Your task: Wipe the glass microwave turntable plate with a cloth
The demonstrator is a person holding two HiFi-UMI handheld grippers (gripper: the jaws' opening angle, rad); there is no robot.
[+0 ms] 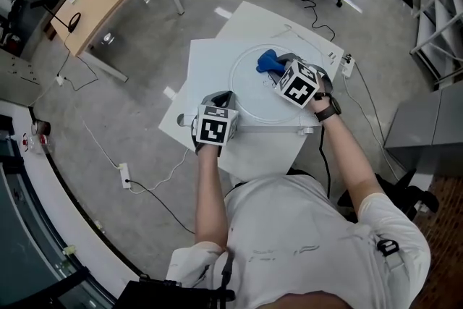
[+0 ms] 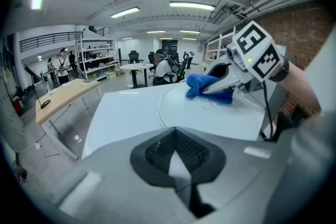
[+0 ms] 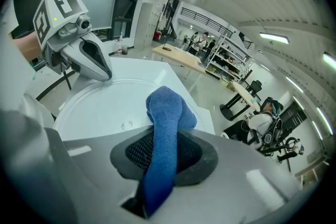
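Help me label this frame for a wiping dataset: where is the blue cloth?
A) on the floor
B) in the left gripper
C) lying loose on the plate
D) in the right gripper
D: the right gripper view shows the cloth pinched between the jaws of the right gripper, its free end over the plate, while the left gripper sits at the plate's rim.
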